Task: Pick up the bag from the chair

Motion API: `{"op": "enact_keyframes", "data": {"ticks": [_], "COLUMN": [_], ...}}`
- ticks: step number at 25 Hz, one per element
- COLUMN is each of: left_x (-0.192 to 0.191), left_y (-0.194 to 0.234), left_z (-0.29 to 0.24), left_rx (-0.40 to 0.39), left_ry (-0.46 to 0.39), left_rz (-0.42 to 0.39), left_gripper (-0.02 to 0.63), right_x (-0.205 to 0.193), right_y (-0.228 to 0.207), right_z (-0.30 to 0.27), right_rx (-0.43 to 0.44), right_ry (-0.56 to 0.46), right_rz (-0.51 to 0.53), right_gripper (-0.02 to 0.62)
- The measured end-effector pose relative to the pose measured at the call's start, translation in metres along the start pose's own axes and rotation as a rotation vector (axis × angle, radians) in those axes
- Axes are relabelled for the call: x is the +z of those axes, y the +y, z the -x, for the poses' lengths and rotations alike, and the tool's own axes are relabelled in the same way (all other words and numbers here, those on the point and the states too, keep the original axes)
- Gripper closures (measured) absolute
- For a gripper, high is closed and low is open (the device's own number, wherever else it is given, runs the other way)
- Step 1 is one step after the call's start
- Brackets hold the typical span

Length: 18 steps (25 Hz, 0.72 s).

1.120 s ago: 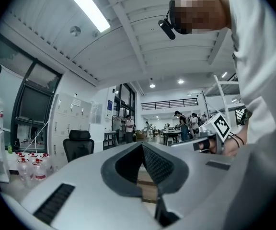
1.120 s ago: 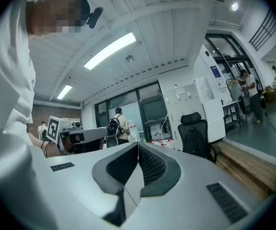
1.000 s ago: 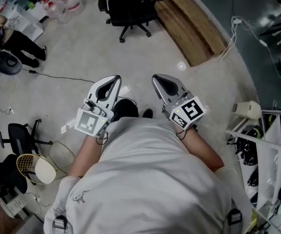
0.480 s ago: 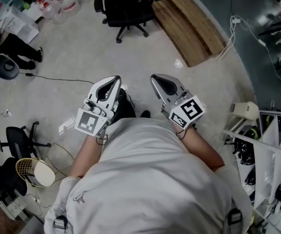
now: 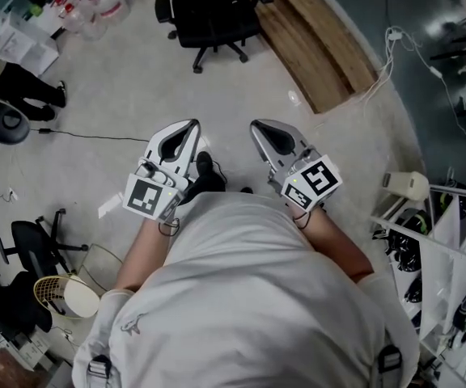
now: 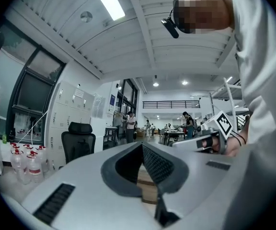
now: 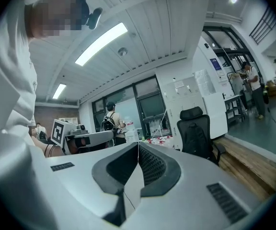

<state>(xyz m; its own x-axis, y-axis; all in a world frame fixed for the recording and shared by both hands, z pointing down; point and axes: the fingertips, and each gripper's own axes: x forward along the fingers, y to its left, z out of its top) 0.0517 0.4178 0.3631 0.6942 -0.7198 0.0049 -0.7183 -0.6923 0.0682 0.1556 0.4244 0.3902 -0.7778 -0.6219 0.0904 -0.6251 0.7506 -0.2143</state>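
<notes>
Well short of the chair (image 5: 210, 10), left gripper (image 5: 191, 126) and right gripper (image 5: 257, 126) point level, jaws together, nothing within reach yet.

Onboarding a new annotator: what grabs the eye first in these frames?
Two handheld grippers dominate the centre of the head view: the left gripper and the right gripper are held side by side in front of the person, both with jaws closed on nothing. Ahead of them, at the top of that view, a black office chair stands next to a wooden platform.
</notes>
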Motion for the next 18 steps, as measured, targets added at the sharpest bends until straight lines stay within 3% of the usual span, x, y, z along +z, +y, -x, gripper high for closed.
{"op": "enact_keyframes", "data": {"ticks": [8, 13, 18], "left_x": [0.020, 0.022, 0.024], "left_y": [0.080, 0.118, 0.140], "left_z": [-0.034, -0.039, -0.046], "left_rx": [-0.089, -0.153, -0.168], "left_ry": [-0.023, 0.004, 0.011], "left_rz": [0.005, -0.004, -0.003], "left_gripper": [0.599, 0.599, 0.599], "right_x": [0.031, 0.042, 0.049], "right_y": [-0.031, -0.033, -0.037], "right_z": [-0.084, -0.132, -0.161], "right_rx": [-0.059, -0.087, -0.081], "right_ry": [-0.029, -0.037, -0.033], "right_rz": [0.015, 0.024, 0.032], "right_gripper": [0.563, 0.561, 0.561]}}
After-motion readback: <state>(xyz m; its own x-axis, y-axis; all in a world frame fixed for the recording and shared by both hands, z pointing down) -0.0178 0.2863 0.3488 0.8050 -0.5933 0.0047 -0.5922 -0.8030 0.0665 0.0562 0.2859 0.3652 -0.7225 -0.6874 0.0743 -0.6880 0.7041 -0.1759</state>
